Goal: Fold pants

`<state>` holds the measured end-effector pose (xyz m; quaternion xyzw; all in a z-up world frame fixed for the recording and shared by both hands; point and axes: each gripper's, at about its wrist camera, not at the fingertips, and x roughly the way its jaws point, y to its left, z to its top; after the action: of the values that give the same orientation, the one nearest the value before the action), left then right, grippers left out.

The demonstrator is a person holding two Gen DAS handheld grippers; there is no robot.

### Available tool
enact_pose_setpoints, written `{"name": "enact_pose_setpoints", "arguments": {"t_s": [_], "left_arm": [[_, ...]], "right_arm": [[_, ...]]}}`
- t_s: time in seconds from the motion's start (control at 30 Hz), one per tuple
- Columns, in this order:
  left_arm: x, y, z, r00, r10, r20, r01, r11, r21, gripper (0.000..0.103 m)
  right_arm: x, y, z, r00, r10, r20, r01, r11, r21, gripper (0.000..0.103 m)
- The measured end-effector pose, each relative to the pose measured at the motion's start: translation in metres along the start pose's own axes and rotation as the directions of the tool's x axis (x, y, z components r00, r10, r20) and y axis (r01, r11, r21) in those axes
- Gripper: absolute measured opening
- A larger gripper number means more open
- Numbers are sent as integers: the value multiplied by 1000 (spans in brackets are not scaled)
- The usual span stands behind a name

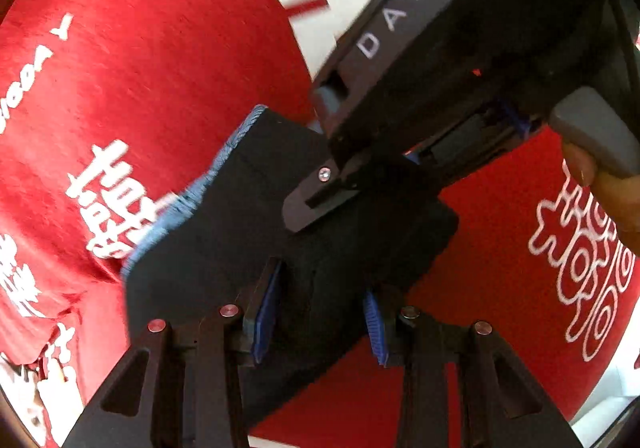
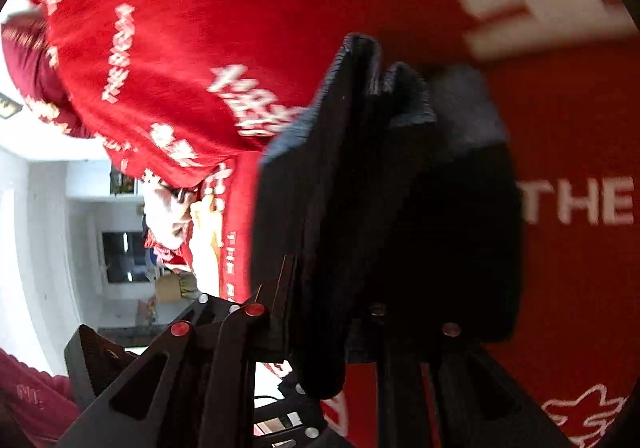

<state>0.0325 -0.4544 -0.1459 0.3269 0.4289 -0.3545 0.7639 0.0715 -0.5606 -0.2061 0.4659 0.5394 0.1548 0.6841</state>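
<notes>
The dark pants, folded into a thick bundle with a light blue inner edge, hang above the red cloth. My left gripper is shut on the pants, its blue pads pressing both sides of the fabric. My right gripper's body crosses the left wrist view at the upper right, with its tip on the same bundle. In the right wrist view my right gripper is shut on the pants, which fill the centre and hide its fingertips.
A red cloth with white lettering covers the surface below and fills most of both views. A white room with shelves and a dark screen shows at the left of the right wrist view.
</notes>
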Motion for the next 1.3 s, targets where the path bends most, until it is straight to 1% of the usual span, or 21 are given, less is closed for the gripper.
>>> {"name": "enact_pose_setpoints", "arguments": {"t_s": [0.03,0.07,0.13,0.23,0.3,0.33,0.37,0.47,0.57,0.63,0.7,0.73,0.8,0.83,0.87,0.97,1.03,1.1,1.17,1.27,1.3], "left_arm": [[6,-4,-4,1000,4,-17,-4,1000,4,39],[10,-8,-3,1000,7,-28,-7,1000,9,43],[10,-3,-7,999,-1,-45,1,1000,-3,45],[3,-3,-13,998,-22,-59,22,1000,0,47],[-7,0,-15,998,-26,-64,24,999,-25,67],[-14,7,-16,998,-22,-62,18,998,-58,84],[-21,18,-18,998,-31,-54,25,995,-96,86],[-28,47,-25,996,-42,-81,26,983,-181,86],[-14,82,-37,986,-59,-156,12,959,-284,86],[-4,102,-45,977,-45,-208,-28,942,-335,86],[1,118,-54,967,-55,-247,-50,916,-398,86],[6,129,-59,961,-71,-267,-55,898,-437,86],[11,140,-67,953,-97,-287,-56,875,-480,86],[13,146,-70,950,-103,-296,-61,867,-495,86],[15,149,-73,947,-114,-301,-58,860,-507,86],[16,154,-80,943,-134,-305,-48,851,-523,86],[19,155,-82,941,-143,-308,-42,851,-524,86],[22,156,-85,937,-156,-312,-33,850,-525,86],[23,160,-84,935,-161,-315,-32,849,-527,86],[19,167,-88,935,-161,-316,-32,848,-528,86],[15,168,-90,935,-166,-314,-28,847,-531,86]], "right_arm": [[2,-10,-2,1000,-1,-3,1,1000,6,19],[0,-18,-4,1000,0,-4,0,1000,7,20],[5,-28,-8,1000,6,-1,-6,1000,19,21],[14,-24,-14,1000,-2,3,2,1000,13,22],[10,-17,-15,999,-45,0,45,999,-9,22],[0,-18,-15,997,-76,0,76,997,-26,23],[-1,-11,-16,993,-114,-2,114,992,-50,24],[-2,0,-18,978,-208,6,208,974,-90,24],[-7,3,-24,961,-275,16,275,958,-83,25],[-9,4,-28,947,-321,28,322,943,-88,25],[-9,9,-34,924,-381,42,383,920,-85,25],[-9,12,-37,911,-410,51,413,907,-84,26],[-8,20,-44,885,-461,61,465,881,-82,28],[-11,21,-47,872,-486,60,490,869,-75,30],[-15,18,-49,863,-501,61,505,861,-68,30],[-28,37,-59,824,-553,125,563,824,-59,30],[-33,56,-65,817,-546,183,566,821,-78,30],[-30,71,-68,822,-532,203,558,823,-103,32],[-11,79,-67,821,-541,183,567,812,-138,44],[15,69,-67,818,-562,125,575,808,-128,46],[19,64,-69,807,-578,119,590,799,-117,47]]}}
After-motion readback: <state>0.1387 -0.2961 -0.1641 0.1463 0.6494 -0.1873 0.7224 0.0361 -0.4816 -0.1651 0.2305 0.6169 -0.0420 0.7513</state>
